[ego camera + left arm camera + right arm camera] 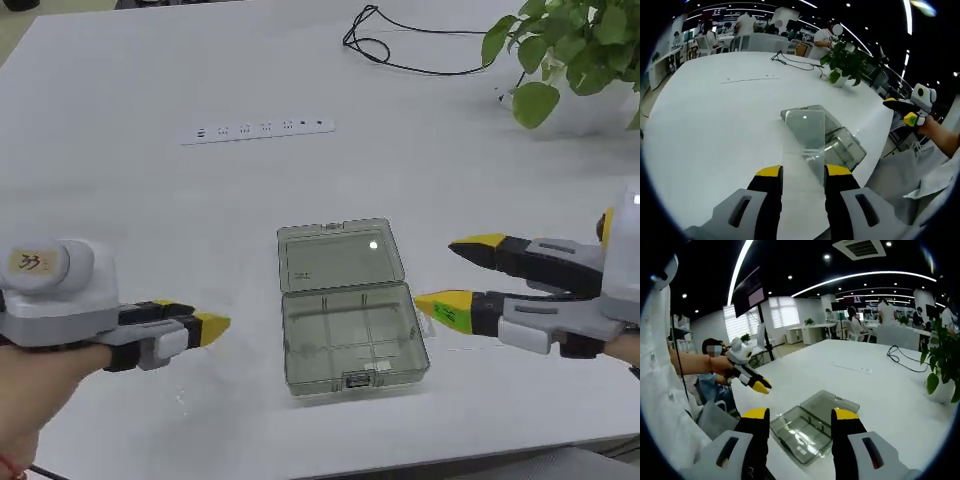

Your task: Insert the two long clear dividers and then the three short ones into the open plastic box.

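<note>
The white workbench [120,200] stands in an open office, with a power strip [257,129], a loose cable [400,50] and a potted plant [565,50] towards its far side. My left gripper [803,172] hovers over bare table with its jaws parted, and I can make out nothing held between them. My right gripper [457,275] has its jaws spread wide and empty, just beside the box's right wall. Between the two sits the plastic box [350,345], its lid [340,255] lying back, away from me. Faint lines cross the base. I cannot tell whether they are seated dividers or only slot ribs, and I can pick out no loose dividers on the table. I judge a divider to be light, thin, stiff and slick. I would pinch its flat faces near the middle of the top edge, gently, so it neither skids nor cracks.
</note>
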